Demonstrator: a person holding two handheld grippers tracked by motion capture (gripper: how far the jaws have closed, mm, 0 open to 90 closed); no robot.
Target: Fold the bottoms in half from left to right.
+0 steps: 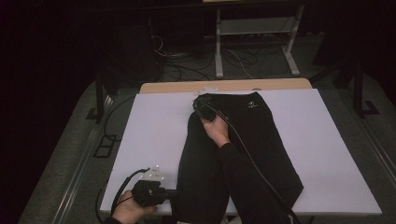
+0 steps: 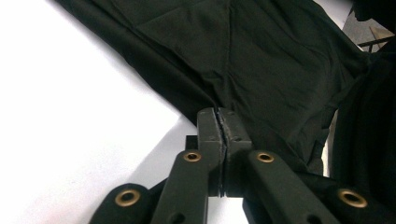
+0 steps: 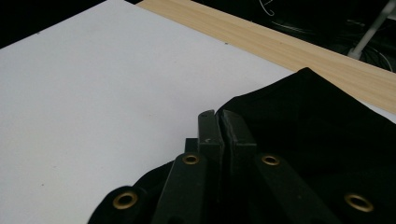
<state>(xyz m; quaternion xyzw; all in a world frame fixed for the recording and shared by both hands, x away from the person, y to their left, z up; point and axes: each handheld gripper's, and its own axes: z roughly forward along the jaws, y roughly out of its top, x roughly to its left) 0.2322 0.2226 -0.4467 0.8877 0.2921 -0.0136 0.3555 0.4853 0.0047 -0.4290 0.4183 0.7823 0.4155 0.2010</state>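
High view: a black garment (image 1: 243,154) lies spread down the middle of a white-topped counter (image 1: 154,130), its far end near the counter's back edge and its near end hanging over the front edge. At the garment's near left corner, the left gripper (image 1: 173,193) sits low at the front of the counter, held in a hand (image 1: 126,209) that enters from the bottom, with a grey three-cornered plate (image 1: 152,174) on top. In the left gripper view, its fingers (image 2: 211,135) are pressed together on the garment's edge, a thin fold of black cloth (image 2: 261,65) caught between them where fabric meets white surface. Right of that, over the garment's far left corner, the right gripper (image 1: 201,103) is held by a hand (image 1: 216,129) on a dark sleeve (image 1: 243,182) that crosses the cloth, its cable trailing back over the fabric. In the right gripper view, its fingers (image 3: 209,133) are pressed together, pinching the garment's corner (image 3: 299,121), with the counter's bare wooden strip (image 3: 280,46) beyond.
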